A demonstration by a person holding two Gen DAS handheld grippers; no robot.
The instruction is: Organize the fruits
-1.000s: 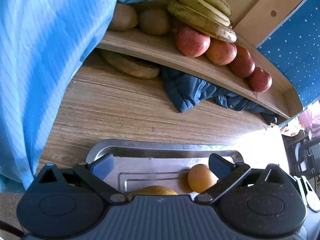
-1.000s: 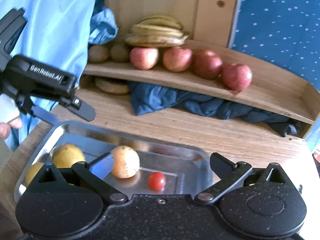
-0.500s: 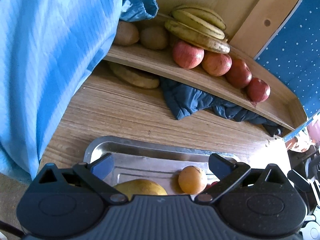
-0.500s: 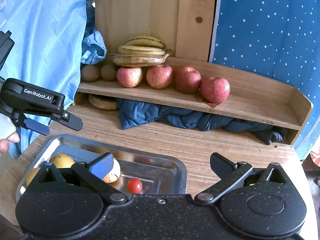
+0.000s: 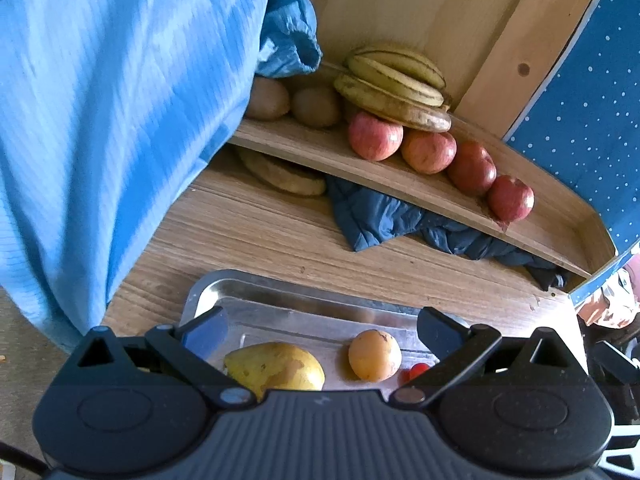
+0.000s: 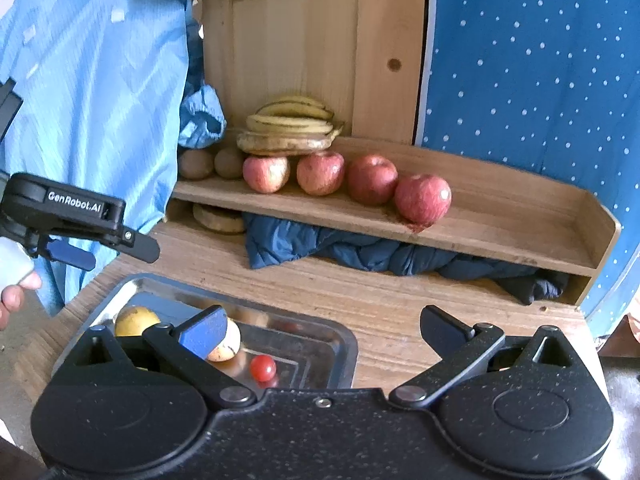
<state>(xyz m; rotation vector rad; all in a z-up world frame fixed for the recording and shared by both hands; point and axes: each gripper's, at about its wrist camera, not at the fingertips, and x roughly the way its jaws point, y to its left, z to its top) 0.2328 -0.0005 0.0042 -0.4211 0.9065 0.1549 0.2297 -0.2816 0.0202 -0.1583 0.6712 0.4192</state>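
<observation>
1. Both grippers, left (image 5: pixel 318 330) and right (image 6: pixel 322 326), are hovering over the tray (image 6: pixel 340 340), jaws wide, empty.
2. Mango (image 5: pixel 274 368), orange (image 5: pixel 374 355), tomato (image 6: pixel 263 367) are waiting in the tray; next, probably, closing on one for the shelf (image 6: pixel 500 216).

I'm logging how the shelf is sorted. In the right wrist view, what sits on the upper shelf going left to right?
Two brown kiwi-like fruits → four red apples, then bare shelf. Bananas lie stacked behind and above the first two apples.
</observation>
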